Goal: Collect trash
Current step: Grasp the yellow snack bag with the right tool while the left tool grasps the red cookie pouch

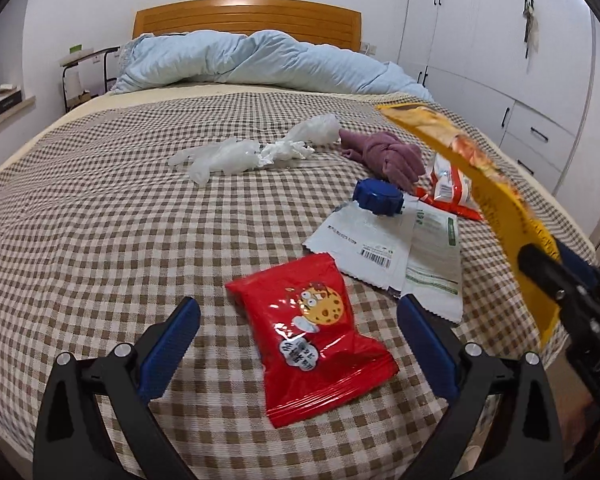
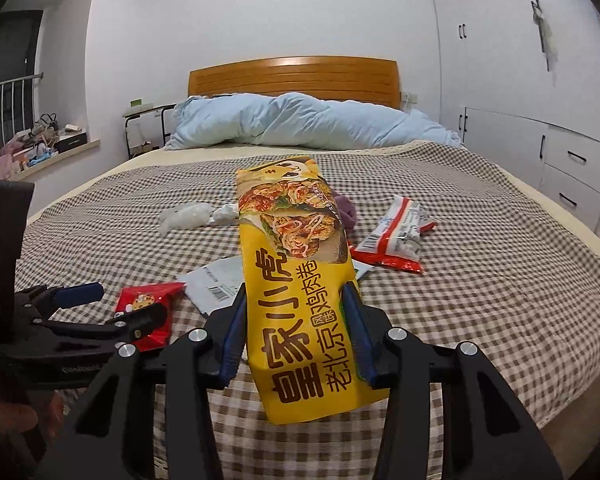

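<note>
My left gripper [image 1: 298,316] is open, its blue fingers on either side of a red cookie packet [image 1: 312,336] lying on the checked bedspread [image 1: 100,220]. My right gripper [image 2: 296,300] is shut on a long yellow food wrapper [image 2: 296,280] and holds it above the bed; that wrapper [image 1: 480,184] and gripper also show at the right of the left wrist view. A white pouch with a blue cap [image 1: 380,232], a red-and-white packet [image 1: 452,188] and crumpled clear plastic [image 1: 236,156] lie further up the bed.
A purple cloth [image 1: 388,156] lies near the plastic. A light blue duvet [image 1: 260,60] is heaped by the wooden headboard [image 1: 244,20]. White wardrobes [image 1: 500,60] stand to the right, a side table [image 1: 88,68] and window ledge to the left.
</note>
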Demonstrator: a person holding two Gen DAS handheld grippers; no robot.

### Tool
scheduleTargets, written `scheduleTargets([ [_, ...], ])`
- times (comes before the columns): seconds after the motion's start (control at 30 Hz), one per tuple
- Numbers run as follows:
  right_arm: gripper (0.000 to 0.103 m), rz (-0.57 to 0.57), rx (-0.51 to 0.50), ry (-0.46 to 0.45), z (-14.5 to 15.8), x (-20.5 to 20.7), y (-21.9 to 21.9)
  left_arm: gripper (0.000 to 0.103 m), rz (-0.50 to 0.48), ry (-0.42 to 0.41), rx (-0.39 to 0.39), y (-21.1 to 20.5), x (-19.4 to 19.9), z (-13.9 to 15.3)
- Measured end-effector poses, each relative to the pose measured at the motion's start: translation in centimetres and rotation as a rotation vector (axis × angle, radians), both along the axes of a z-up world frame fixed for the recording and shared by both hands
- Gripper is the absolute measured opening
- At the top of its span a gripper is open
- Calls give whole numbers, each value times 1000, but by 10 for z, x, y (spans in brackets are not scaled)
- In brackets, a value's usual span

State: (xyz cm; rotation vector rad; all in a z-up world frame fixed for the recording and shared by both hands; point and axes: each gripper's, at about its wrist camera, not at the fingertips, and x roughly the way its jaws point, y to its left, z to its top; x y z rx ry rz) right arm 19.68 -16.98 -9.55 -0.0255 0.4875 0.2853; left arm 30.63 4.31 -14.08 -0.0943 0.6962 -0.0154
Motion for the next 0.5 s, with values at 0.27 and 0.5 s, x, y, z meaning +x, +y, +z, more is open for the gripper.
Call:
scheduleTargets([
  [0.27, 45, -15, -7, -5, 1, -4, -8, 83, 44, 56, -29, 0, 10, -5],
  [0.5, 45, -26, -13, -7, 1, -7, -16, 71, 51, 95, -10, -4, 17, -14],
])
